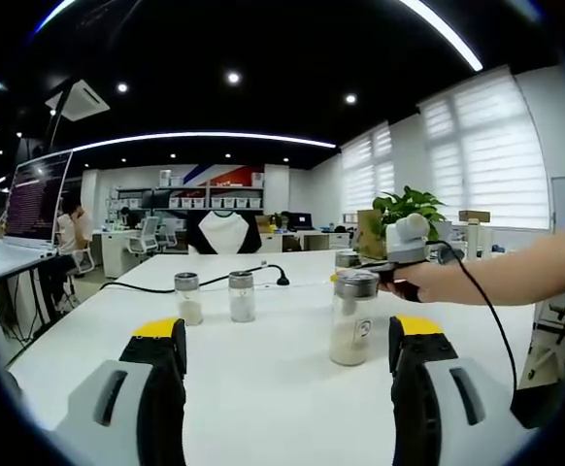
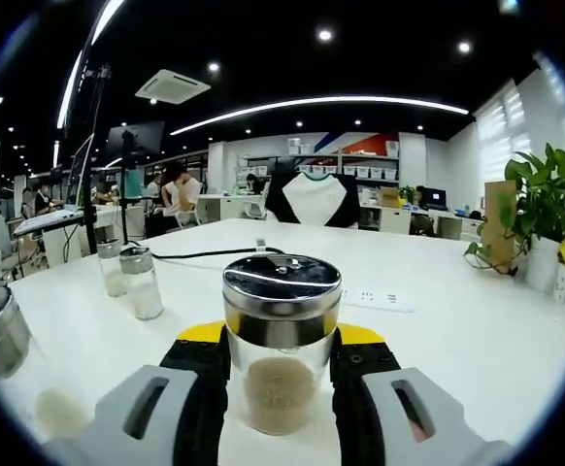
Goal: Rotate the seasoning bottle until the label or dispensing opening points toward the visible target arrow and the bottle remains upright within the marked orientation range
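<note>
the upright seasoning bottle [image 2: 281, 342] stands between the right gripper [image 2: 281, 374] jaws, seemingly clamped; the left gripper [image 1: 287, 374] gapes open.

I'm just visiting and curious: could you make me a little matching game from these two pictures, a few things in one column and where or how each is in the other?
Things:
1. seasoning bottle
2. two small shakers
3. potted plant
4. left gripper

Places or states:
A. open, with nothing between the jaws
B. standing side by side on the white table, free of both grippers
C. clamped between the jaws of the right gripper
D. at the table's far edge

Pairs: 1-C, 2-B, 3-D, 4-A
</note>
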Demonstrator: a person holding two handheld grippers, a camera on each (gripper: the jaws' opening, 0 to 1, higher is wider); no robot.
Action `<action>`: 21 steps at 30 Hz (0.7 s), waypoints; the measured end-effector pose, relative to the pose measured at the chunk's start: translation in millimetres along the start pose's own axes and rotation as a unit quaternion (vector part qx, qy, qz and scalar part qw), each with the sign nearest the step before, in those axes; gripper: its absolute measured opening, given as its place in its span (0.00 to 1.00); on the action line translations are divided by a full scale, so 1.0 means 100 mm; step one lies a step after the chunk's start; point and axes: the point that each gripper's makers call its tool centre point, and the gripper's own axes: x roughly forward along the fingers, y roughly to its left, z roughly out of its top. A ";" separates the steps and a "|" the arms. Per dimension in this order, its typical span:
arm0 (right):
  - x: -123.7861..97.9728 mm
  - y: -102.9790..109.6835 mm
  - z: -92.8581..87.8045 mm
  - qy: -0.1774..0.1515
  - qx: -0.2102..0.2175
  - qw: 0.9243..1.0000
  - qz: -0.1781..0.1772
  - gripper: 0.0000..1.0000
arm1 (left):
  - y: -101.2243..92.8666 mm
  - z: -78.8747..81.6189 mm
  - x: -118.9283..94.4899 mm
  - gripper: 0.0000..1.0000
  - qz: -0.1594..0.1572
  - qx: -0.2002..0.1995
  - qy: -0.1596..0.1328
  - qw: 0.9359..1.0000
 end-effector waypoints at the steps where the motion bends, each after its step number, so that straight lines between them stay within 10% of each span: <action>1: -0.02 0.01 -0.01 0.002 0.001 1.000 0.002 0.39 | 0.00 0.00 0.00 0.91 -0.001 0.000 0.000 1.000; 21: -0.47 0.19 -0.13 0.009 -0.001 1.000 0.011 0.39 | 0.03 0.01 -0.03 0.91 0.007 -0.001 -0.002 1.000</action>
